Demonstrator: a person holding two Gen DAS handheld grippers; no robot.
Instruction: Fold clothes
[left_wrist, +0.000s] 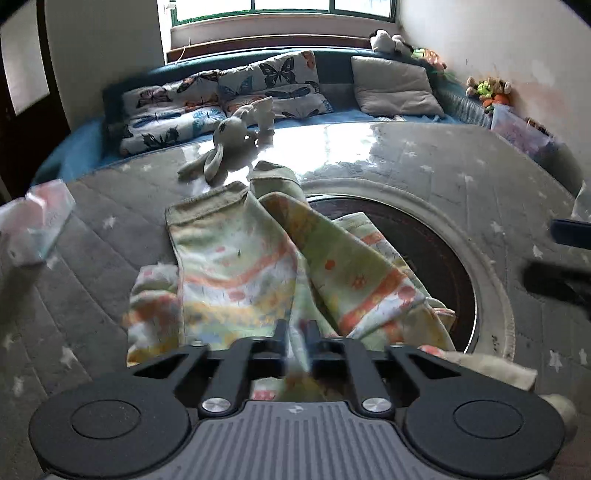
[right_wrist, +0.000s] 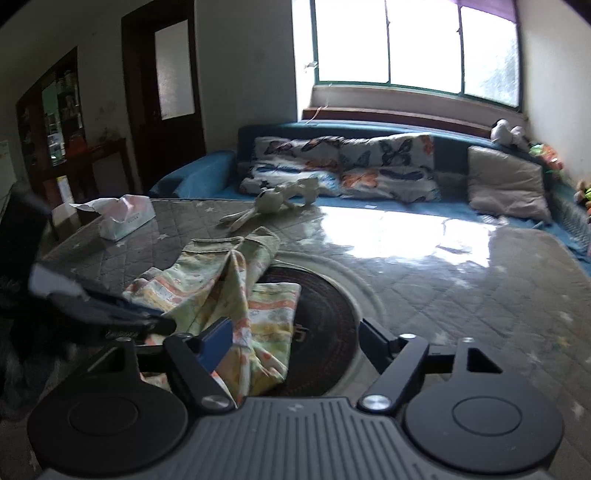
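progress: I see the cloth (left_wrist: 236, 266) lying crumpled on the table (left_wrist: 424, 155), partly over its round inset, no neat fold yet | left gripper (left_wrist: 297, 332) pinched on its near edge | right gripper (right_wrist: 295, 343) wide, holding nothing | left: all folds

The right gripper (right_wrist: 295, 338) hangs with jaws apart over a crumpled patterned garment (right_wrist: 221, 291). The garment lies on the quilted counter (right_wrist: 461, 295), partly across a dark round inset (right_wrist: 325, 325).

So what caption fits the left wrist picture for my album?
Left claw pinching flowery pants on the quilted table.
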